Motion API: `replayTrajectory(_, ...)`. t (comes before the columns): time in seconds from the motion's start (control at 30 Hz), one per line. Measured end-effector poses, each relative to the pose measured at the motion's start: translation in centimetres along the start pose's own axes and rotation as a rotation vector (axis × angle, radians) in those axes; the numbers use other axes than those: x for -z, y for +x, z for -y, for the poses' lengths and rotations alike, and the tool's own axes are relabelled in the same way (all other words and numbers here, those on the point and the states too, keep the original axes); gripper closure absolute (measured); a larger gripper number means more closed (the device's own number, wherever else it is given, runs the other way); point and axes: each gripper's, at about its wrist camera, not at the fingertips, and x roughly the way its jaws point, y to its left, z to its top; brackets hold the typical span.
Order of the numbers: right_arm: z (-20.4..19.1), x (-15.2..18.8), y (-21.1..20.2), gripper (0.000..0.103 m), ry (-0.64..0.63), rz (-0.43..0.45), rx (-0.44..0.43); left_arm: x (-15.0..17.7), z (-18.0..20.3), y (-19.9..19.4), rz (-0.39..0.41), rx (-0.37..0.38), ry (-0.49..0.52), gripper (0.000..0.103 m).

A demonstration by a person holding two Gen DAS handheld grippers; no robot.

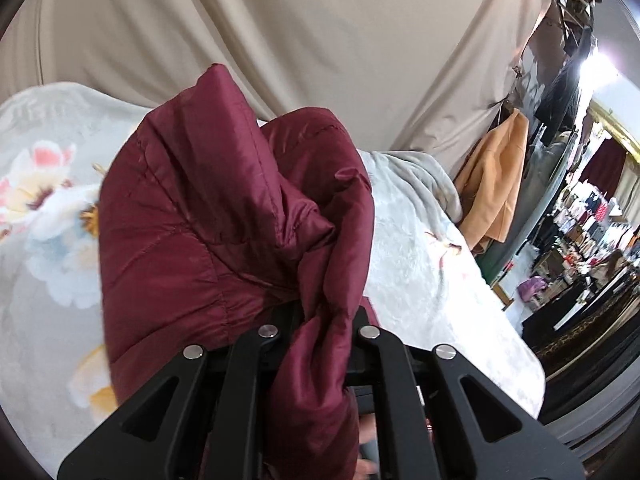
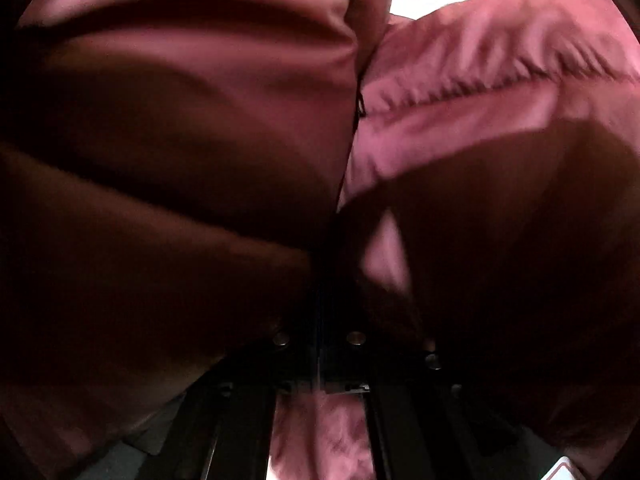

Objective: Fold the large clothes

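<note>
Fingers on the left gripper are pretty much clamped together, and a bunched fold of the maroon puffer jacket is pinched between them, with the fabric spilling down over the black linkage toward the near edge. A big quilted hump of the jacket is lifted up just in front of that gripper, above the floral blanket that's spread underneath. On the far side, a beige draped sheet is seen as a backdrop, and off to the right an orange garment is hung up, with cluttered shelves of stuff further right.

The right gripper is fully closed too, and the view there is almost totally swallowed by the same jacket: dark shiny maroon cloth is pressed in around the finger area on both sides, so fabric is taken to be caught in the closed jaws, though the fingertips themselves are buried and blurred. A gathered seam is visible on the upper right.
</note>
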Motion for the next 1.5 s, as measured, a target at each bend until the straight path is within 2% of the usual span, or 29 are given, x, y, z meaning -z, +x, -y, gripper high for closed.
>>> replayTrajectory(0.07,-0.3,1.1,-3.9,0.102,-0.011,0.047,0.020,0.0,0.0,0.3,-0.006,-0.004,0.001,0.095)
replayTrajectory(0.17,-0.8,3.6,-12.3,0.102,-0.060,0.204,0.179,0.4,0.0,1.3,-0.034,-0.003,0.008,0.095)
replayTrajectory(0.23,0.4,5.2,-17.0,0.100,-0.030,0.318,0.318,0.6,0.2,2.0,-0.053,0.000,0.014,0.095)
replayTrajectory(0.3,2.4,5.9,-18.1,0.102,0.024,0.334,0.342,1.1,1.1,3.4,-0.081,0.002,0.027,0.095)
replayTrajectory(0.37,4.1,6.1,-17.3,0.102,0.056,0.314,0.352,1.6,2.2,5.0,-0.119,0.001,0.051,0.095)
replayTrajectory(0.47,4.8,6.2,-15.5,0.103,0.029,0.291,0.386,2.7,3.7,7.9,-0.185,-0.026,0.093,0.095)
replayTrajectory(0.57,5.3,6.2,-15.1,0.103,0.041,0.301,0.360,4.1,4.6,10.8,-0.233,-0.066,0.129,0.095)
replayTrajectory(0.67,6.3,6.8,-16.9,0.103,0.088,0.321,0.318,5.5,3.9,13.7,-0.290,-0.079,0.106,0.095)
replayTrajectory(0.73,6.4,6.7,-18.4,0.103,0.114,0.346,0.321,6.2,3.8,14.8,-0.299,-0.087,0.110,0.095)
replayTrajectory(0.8,5.6,8.2,-20.9,0.103,0.117,0.405,0.338,6.8,4.1,15.4,-0.284,-0.124,0.148,0.095)
replayTrajectory(0.83,5.5,8.7,-21.2,0.093,0.112,0.432,0.355,6.9,4.2,15.6,-0.282,-0.133,0.158,0.095)
replayTrajectory(0.9,4.2,10.7,-23.1,0.091,0.090,0.500,0.444,7.4,4.5,15.8,-0.267,-0.155,0.185,0.094)
replayTrajectory(1.0,2.5,12.3,-22.9,0.091,0.066,0.559,0.530,7.7,5.1,15.0,-0.214,-0.156,0.215,0.090)
replayTrajectory(1.1,2.0,12.5,-22.1,0.090,0.075,0.590,0.525,7.5,6.0,12.2,-0.176,-0.119,0.223,0.076)
replayTrajectory(1.17,2.3,14.7,-24.4,0.086,0.063,0.610,0.536,7.1,6.7,8.9,-0.136,-0.081,0.228,0.060)
replayTrajectory(1.27,0.3,15.7,-25.5,0.071,0.028,0.661,0.553,6.4,7.2,3.1,-0.022,-0.026,0.213,0.042)
replayTrajectory(1.3,0.5,16.1,-26.5,0.065,0.020,0.678,0.549,6.0,6.9,1.3,0.010,-0.004,0.197,0.040)
replayTrajectory(1.33,0.5,15.7,-26.5,0.064,0.015,0.695,0.545,5.7,6.6,-0.3,0.039,0.010,0.177,0.037)
replayTrajectory(1.4,-1.3,15.0,-25.4,0.064,-0.016,0.711,0.518,5.2,5.1,-3.1,0.098,-0.011,0.124,0.034)
replayTrajectory(1.5,-4.8,14.4,-23.9,0.063,-0.125,0.696,0.511,5.0,2.5,-4.6,0.120,-0.111,0.038,0.034)
